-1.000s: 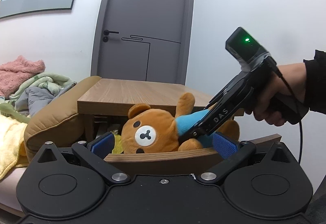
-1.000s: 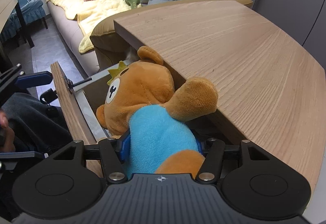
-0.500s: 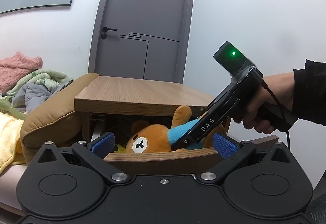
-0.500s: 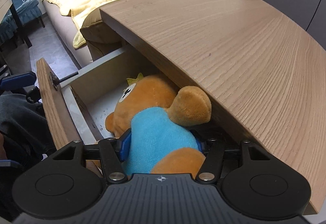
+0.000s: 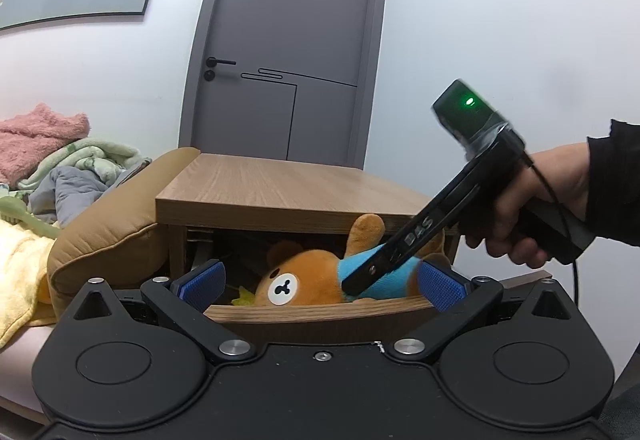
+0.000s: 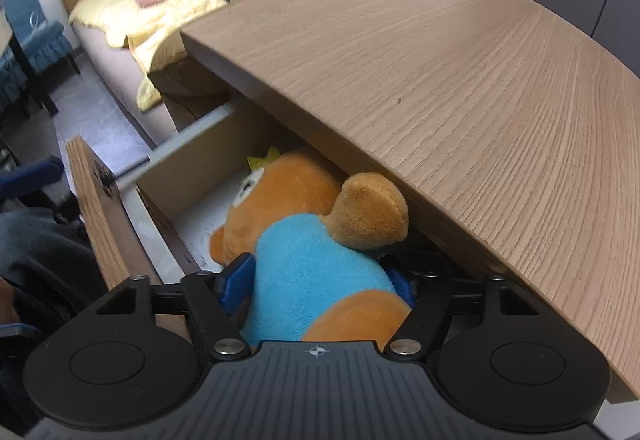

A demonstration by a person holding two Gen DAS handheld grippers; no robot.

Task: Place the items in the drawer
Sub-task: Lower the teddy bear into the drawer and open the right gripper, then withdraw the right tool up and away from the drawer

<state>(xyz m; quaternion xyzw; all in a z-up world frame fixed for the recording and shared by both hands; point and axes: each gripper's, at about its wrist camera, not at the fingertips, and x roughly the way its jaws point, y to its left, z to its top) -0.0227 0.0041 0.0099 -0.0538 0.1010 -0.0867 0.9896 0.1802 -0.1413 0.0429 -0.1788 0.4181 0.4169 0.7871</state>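
A brown plush bear (image 5: 304,276) in a blue shirt lies inside the open wooden drawer (image 5: 320,314) under the nightstand top (image 5: 288,185). My right gripper (image 6: 320,280) is shut on the bear's blue body (image 6: 312,272) and reaches into the drawer from the right; it also shows in the left wrist view (image 5: 360,284). One bear arm (image 6: 368,211) sticks up against the top's edge. My left gripper (image 5: 320,282) is open, its blue pads (image 5: 200,282) on either side of the drawer front's top edge.
A bed (image 6: 132,15) with pink, green and yellow blankets lies left of the nightstand, with a tan padded bed end (image 5: 104,240) against it. A grey door (image 5: 288,51) stands behind. A blue chair (image 6: 32,35) stands near the bed.
My right gripper has lowered the bear from above the drawer front down into the drawer, under the nightstand top. The left gripper has stayed at the drawer front.
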